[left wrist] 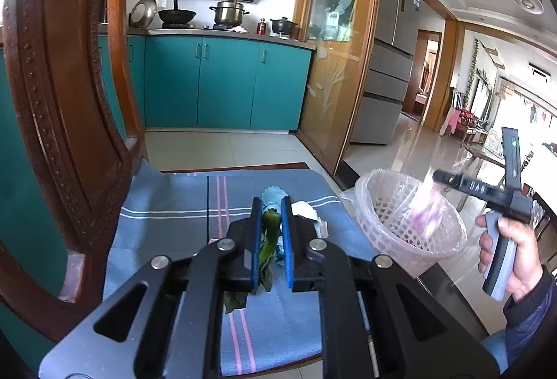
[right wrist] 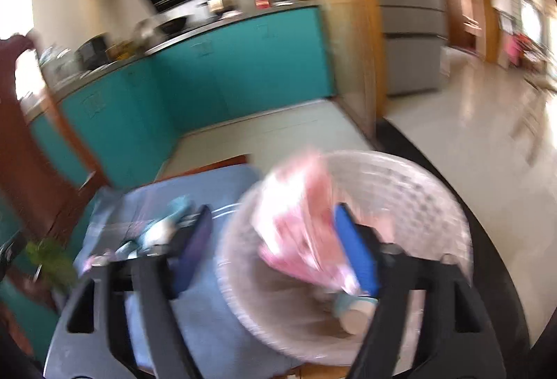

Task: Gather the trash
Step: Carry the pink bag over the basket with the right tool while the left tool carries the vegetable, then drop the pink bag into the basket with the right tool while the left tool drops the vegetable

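My left gripper (left wrist: 272, 205) is shut on green vegetable scraps (left wrist: 268, 241), held just above the blue striped cushion (left wrist: 167, 222) of a wooden chair. Crumpled blue (left wrist: 275, 196) and white paper (left wrist: 306, 209) lie on the cushion just beyond it. A white mesh trash basket (left wrist: 410, 222) lined with a clear bag stands right of the chair. My right gripper (right wrist: 275, 215) is open over the basket (right wrist: 400, 191). A pink-printed plastic wrapper (right wrist: 299, 229) drops between its fingers into the basket, blurred; it also shows in the left wrist view (left wrist: 430, 205).
The carved wooden chair back (left wrist: 62, 100) rises close at left. Teal kitchen cabinets (left wrist: 226, 83) and a stove with pots stand behind. A glass partition (left wrist: 334, 48) and a fridge (left wrist: 390, 65) are at right, with a tiled floor beyond. A paper cup (right wrist: 355, 316) lies in the basket.
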Demonstrator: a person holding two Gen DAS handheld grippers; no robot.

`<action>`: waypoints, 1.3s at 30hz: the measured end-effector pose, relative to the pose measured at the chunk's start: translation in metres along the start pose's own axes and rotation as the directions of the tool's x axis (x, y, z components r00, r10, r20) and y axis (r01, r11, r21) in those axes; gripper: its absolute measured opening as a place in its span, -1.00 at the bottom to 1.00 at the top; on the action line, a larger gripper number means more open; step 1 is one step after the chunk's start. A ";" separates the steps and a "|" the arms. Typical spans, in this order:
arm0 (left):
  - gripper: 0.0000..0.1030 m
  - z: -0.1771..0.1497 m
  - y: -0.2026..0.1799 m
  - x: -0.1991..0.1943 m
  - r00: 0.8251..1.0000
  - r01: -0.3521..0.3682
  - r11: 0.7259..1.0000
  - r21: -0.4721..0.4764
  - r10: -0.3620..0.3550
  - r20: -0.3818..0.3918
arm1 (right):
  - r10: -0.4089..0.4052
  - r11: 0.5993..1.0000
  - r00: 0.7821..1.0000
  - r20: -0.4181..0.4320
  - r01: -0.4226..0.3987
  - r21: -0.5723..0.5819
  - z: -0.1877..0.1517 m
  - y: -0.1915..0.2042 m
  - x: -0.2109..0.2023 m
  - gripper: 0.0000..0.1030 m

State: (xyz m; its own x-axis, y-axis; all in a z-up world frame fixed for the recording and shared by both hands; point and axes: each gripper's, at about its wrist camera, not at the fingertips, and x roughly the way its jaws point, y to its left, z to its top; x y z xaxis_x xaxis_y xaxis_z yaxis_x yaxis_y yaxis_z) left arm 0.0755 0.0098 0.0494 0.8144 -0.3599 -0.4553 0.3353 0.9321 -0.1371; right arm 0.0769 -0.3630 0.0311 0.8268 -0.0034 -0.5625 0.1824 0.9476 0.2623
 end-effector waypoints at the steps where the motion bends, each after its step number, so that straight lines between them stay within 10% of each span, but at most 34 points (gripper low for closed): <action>1: -0.77 0.000 -0.003 0.001 1.000 0.005 1.000 0.004 -0.005 -0.002 | 0.007 0.998 1.000 0.021 -0.008 0.063 0.003 -0.012 -0.006 0.53; 8: -0.77 0.007 -0.046 0.016 0.996 0.092 0.995 0.034 -0.091 -0.019 | -0.031 0.973 0.980 0.196 -0.016 0.232 0.006 -0.044 -0.042 0.80; 19: -0.77 0.052 -0.202 0.109 0.939 0.342 0.933 0.110 -0.335 -0.081 | -0.067 0.939 0.977 0.201 -0.006 0.344 0.007 -0.074 -0.043 0.80; 21: -0.41 0.052 -0.219 0.132 0.938 0.343 0.934 0.103 -0.334 -0.098 | -0.068 0.936 0.978 0.197 -0.006 0.353 0.008 -0.076 -0.042 0.80; 23: 0.77 0.047 -0.224 0.157 0.952 0.288 0.954 0.080 -0.277 -0.131 | -0.069 0.935 0.977 0.200 -0.007 0.356 0.008 -0.079 -0.043 0.80; 28: 0.85 0.029 -0.195 0.159 0.975 0.182 0.982 0.050 -0.174 -0.140 | -0.050 0.935 0.979 0.198 -0.023 0.354 0.009 -0.079 -0.042 0.80; 39: 0.93 -0.017 -0.058 0.015 0.992 -0.096 0.992 0.075 0.102 -0.071 | 0.091 0.990 0.991 0.096 -0.101 0.100 0.002 0.007 -0.031 0.80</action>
State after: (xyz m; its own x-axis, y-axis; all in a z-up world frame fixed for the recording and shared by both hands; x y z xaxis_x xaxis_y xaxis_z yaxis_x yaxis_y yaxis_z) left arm 0.0607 -0.0489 0.0353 0.8085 -0.2593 -0.5282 0.2899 0.9567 -0.0258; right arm 0.0539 -0.3571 0.0518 0.8871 0.0525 -0.4587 0.1505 0.9064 0.3948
